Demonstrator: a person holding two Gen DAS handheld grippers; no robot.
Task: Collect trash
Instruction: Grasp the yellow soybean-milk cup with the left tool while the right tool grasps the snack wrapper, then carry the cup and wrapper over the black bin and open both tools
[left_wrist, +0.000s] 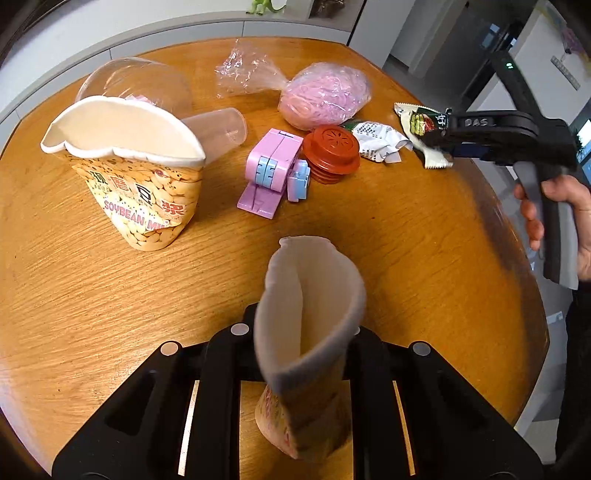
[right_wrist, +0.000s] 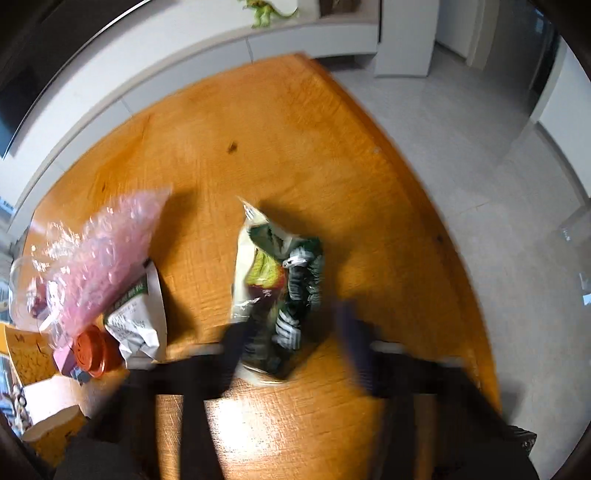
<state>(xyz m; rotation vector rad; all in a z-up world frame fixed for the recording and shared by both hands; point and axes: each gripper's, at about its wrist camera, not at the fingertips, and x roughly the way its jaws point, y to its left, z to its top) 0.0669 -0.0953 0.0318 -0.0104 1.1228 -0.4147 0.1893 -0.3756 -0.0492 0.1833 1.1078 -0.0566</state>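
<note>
Two grippers in play, each w/ trash between its fingers.

Left wrist view: left gripper (left_wrist: 303, 354) is clamped tight on a squashed paper cup (left_wrist: 310, 332), black fingers pressing its sides so the white rim folds into a narrow slot. Cup stands roughly upright, printed base down near the bottom of the view, over the wooden table (left_wrist: 406, 258). Further back on the table, left side: a second crushed soybean-milk cup (left_wrist: 140, 173), w/ a clear dome lid (left_wrist: 136, 79) behind it & a clear plastic cup (left_wrist: 221, 127) lying on its side just beside it. Centre: pink-and-blue block toy (left_wrist: 273, 170), touching a red ribbed cap (left_wrist: 330, 153). Behind those, a plastic bag of pink bands (left_wrist: 321, 96). Crumpled white wrapper (left_wrist: 376, 142) lies just right of the cap. At right, a hand (left_wrist: 565, 221) grips the right gripper (left_wrist: 439, 138), whose tips are on a green snack packet (left_wrist: 424, 133), near the table's right edge.

Right wrist view (blurred by motion): snack packet (right_wrist: 273, 291) sits between the right gripper's fingers (right_wrist: 236, 350), jaws narrowed to a small gap around it, packet sticking forward & up from them. Grip looks closed on it, though blur hides the pad contact. Pink bag (right_wrist: 99, 262), white wrapper (right_wrist: 140, 325) & red cap (right_wrist: 96, 352) cluster at left; table (right_wrist: 295, 147) beneath, grey floor (right_wrist: 498, 184) off to the right.
</note>
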